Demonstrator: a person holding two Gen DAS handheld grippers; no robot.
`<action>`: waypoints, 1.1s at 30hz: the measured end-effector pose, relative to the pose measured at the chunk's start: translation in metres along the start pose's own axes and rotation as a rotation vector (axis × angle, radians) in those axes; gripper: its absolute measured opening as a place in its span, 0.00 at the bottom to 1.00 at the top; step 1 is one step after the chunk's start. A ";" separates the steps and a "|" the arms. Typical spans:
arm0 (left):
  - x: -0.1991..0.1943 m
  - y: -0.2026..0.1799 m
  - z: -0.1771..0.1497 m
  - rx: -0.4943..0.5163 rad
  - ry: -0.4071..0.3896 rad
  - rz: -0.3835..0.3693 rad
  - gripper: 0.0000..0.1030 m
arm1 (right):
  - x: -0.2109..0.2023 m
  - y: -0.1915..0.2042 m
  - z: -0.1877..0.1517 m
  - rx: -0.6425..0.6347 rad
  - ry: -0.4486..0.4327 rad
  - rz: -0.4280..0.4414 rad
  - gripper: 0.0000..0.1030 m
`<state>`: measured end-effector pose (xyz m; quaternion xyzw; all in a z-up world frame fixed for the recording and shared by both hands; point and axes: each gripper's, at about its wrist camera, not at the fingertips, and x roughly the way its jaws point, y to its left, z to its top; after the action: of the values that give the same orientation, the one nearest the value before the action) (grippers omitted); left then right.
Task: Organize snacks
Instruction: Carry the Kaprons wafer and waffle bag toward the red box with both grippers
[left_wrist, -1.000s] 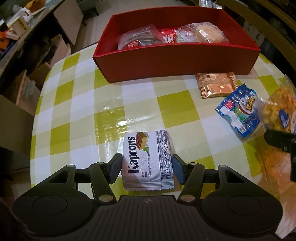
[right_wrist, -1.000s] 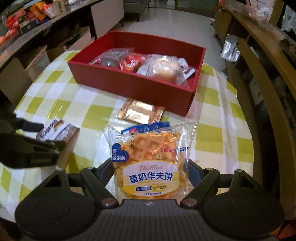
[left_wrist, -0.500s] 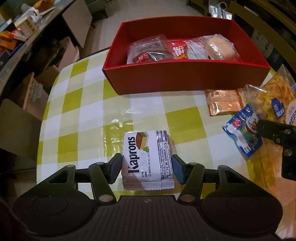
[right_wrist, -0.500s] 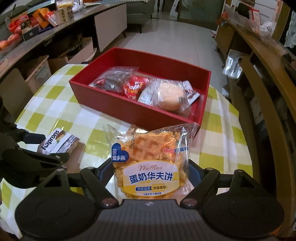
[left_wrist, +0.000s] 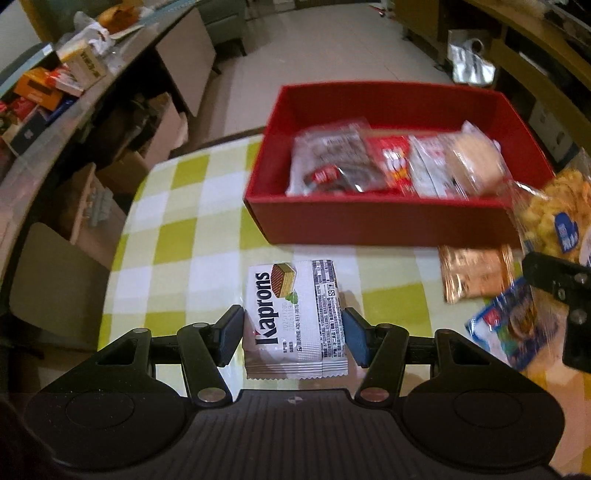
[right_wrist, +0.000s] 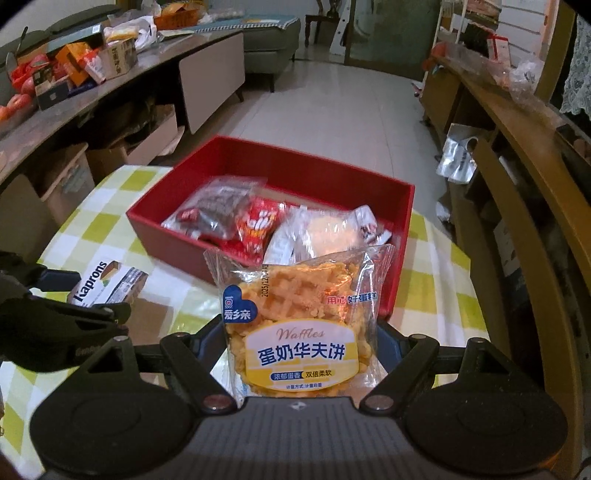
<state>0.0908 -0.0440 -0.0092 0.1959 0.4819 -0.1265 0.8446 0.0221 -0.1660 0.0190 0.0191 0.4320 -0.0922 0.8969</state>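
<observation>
Left wrist, Kaprons pack (left_wrist: 295, 314) clamped between left tool (left_wrist: 293, 338) pads

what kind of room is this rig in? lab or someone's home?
Most likely a home living or dining room: a round table with a green-checked tablecloth, a sofa at the back, and a low cabinet piled with boxes and groceries. Nothing suggests a lab.

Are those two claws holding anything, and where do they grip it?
Left gripper holds the white Kaprons wafer packet by its long sides; right gripper holds the clear yellow waffle bag by its lower sides.
</observation>
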 end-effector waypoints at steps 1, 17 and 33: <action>0.001 0.002 0.004 -0.009 -0.002 0.001 0.63 | 0.001 0.000 0.003 0.002 -0.007 0.001 0.83; 0.004 0.005 0.053 -0.055 -0.073 0.045 0.36 | 0.025 -0.012 0.037 0.021 -0.046 -0.024 0.83; 0.045 0.004 0.027 -0.069 0.123 -0.068 0.90 | 0.034 -0.010 0.032 0.022 -0.010 0.003 0.83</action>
<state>0.1355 -0.0537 -0.0351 0.1577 0.5434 -0.1262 0.8148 0.0659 -0.1845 0.0131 0.0289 0.4264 -0.0956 0.8990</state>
